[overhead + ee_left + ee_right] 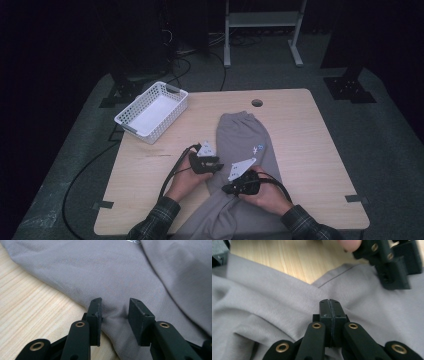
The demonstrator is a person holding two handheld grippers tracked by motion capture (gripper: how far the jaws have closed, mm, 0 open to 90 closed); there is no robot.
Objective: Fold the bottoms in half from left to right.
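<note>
While the left gripper [115, 315] straddles the grey sweatpants [245, 145] unclenched near the table's front edge, the right gripper [330, 308] sits clenched, seemingly empty; folding seems underway; next, pinch cloth.

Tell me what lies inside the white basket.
The white basket, seen from the high view, holds nothing visible: its pale bottom looks bare. The near wall hides a strip of the floor just behind it, so something small lying flat there could not be seen.

Hand-held gripper [331, 305] — jaws together — on grey garment [274, 307]
</note>
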